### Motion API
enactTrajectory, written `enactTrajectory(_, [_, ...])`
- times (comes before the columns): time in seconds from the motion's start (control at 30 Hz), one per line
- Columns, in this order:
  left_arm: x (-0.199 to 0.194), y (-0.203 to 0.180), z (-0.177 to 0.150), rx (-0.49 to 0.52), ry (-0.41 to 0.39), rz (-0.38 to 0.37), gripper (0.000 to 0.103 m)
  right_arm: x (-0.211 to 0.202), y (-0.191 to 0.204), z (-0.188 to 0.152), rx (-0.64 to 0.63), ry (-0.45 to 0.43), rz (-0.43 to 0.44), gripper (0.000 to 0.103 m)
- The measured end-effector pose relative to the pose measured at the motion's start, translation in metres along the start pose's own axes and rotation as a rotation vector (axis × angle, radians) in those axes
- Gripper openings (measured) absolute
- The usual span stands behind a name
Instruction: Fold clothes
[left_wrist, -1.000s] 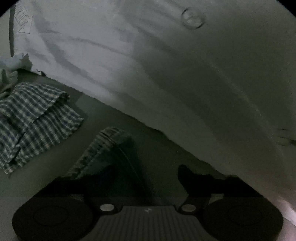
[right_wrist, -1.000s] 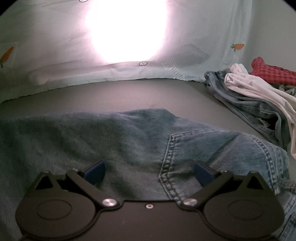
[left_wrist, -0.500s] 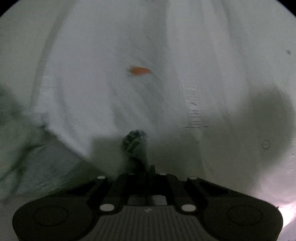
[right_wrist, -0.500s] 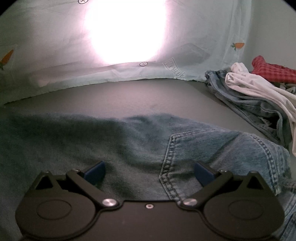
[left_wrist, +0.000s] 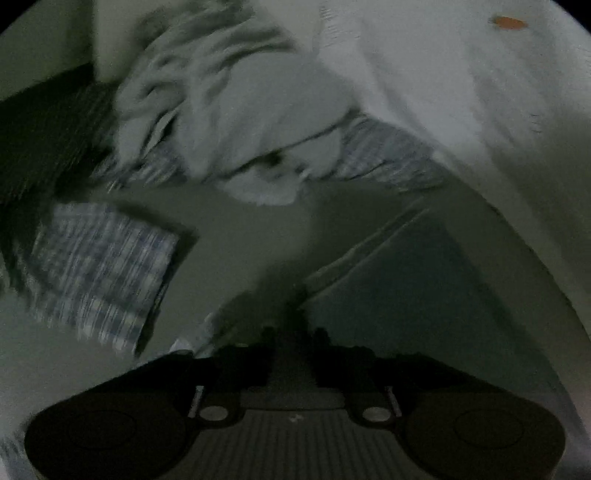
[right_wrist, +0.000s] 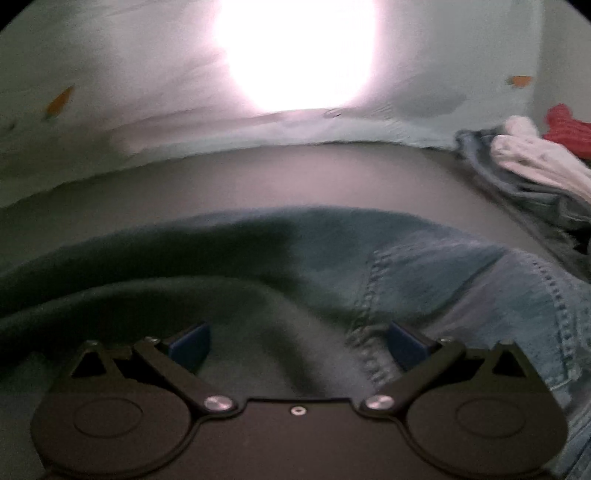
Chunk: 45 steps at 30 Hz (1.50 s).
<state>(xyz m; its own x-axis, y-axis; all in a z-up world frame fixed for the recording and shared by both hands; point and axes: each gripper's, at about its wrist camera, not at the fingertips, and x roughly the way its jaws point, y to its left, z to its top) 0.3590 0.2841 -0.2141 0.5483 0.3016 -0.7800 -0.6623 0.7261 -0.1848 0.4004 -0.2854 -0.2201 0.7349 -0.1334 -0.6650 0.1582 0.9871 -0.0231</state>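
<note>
Blue jeans (right_wrist: 406, 266) lie spread on the grey surface in the right wrist view, back pocket up. A fold of the denim (right_wrist: 147, 295) has come over toward my right gripper (right_wrist: 297, 339), which is open and sits low over the jeans with its blue pads on either side of the pocket seam. In the dim, blurred left wrist view my left gripper (left_wrist: 293, 332) is shut on a dark edge of the jeans (left_wrist: 369, 254) that stretches away from the fingers.
A folded plaid garment (left_wrist: 99, 269) lies left of the left gripper, with a white cloth pile (left_wrist: 236, 122) behind it. A pale carrot-print sheet (right_wrist: 110, 122) hangs along the back, with a bright glare. Jeans, white and red clothes (right_wrist: 535, 162) are heaped at the right.
The left gripper closed on the jeans edge and swung with it, its view turning to the cloth piles. In the right view a denim fold moved in over the jeans. The right gripper stayed open.
</note>
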Motion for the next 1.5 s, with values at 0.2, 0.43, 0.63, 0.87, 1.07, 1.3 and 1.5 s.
enactTrajectory(0.2, [0.027, -0.053, 0.042, 0.222, -0.062, -0.062, 0.055, -0.007, 0.007, -0.011, 0.030, -0.031, -0.030, 0.103])
enactTrajectory(0.43, [0.107, -0.107, 0.081, 0.382, 0.007, -0.086, 0.056, -0.007, 0.006, -0.010, 0.033, -0.032, -0.037, 0.103])
enactTrajectory(0.63, [0.132, -0.117, 0.084, 0.345, -0.034, -0.082, 0.016, -0.001, 0.006, 0.003, 0.038, 0.040, -0.051, 0.103])
enactTrajectory(0.87, [0.128, -0.125, 0.081, 0.410, -0.040, -0.061, 0.014, -0.022, -0.009, 0.025, -0.001, 0.003, -0.099, 0.097])
enactTrajectory(1.07, [0.128, -0.133, 0.079, 0.430, -0.044, -0.023, 0.015, -0.024, -0.094, 0.050, 0.217, -0.065, -0.254, 0.097])
enactTrajectory(1.3, [0.130, -0.135, 0.083, 0.466, -0.016, -0.025, 0.015, 0.020, -0.193, 0.047, 0.343, 0.067, -0.365, 0.093])
enactTrajectory(1.5, [0.129, -0.139, 0.083, 0.488, -0.018, -0.009, 0.014, 0.039, -0.213, 0.043, 0.394, 0.124, -0.246, 0.081])
